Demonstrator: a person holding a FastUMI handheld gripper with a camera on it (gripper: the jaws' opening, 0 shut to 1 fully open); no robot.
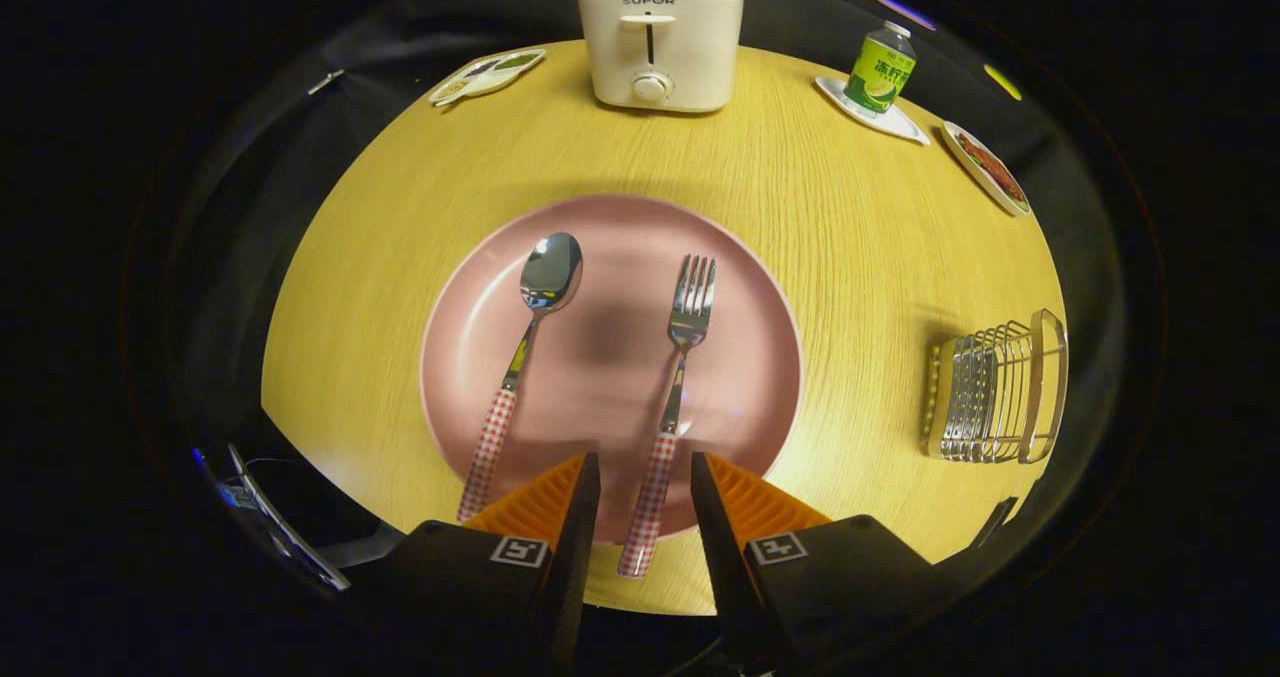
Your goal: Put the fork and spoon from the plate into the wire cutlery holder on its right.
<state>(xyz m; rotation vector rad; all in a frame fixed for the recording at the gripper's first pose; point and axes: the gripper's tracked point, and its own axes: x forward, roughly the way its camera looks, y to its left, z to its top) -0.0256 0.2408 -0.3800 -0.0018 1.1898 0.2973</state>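
Gripper (645, 477) fingers stand spread, one on each side of the fork (672, 397) handle, with a gap showing on both sides; they pinch nothing yet and seem to touch neither the handle nor the plate (760, 287). The fork lies on the plate's right half, its checked handle running back over the near rim and between the fingers. The spoon (525, 347) lies just left, roughly parallel, its handle also over the rim. The holder (995, 392) sits on the tabletop (400, 207) well to the right of the plate.

Risks, as I judge them: the handle is thin and rests low on the rim, so closing too high could miss it, and closing near its tail end could let the heavier tines swing down. A skewed squeeze might roll the fork or scrape the plate. Later, the holder's narrow wires could catch the tines.
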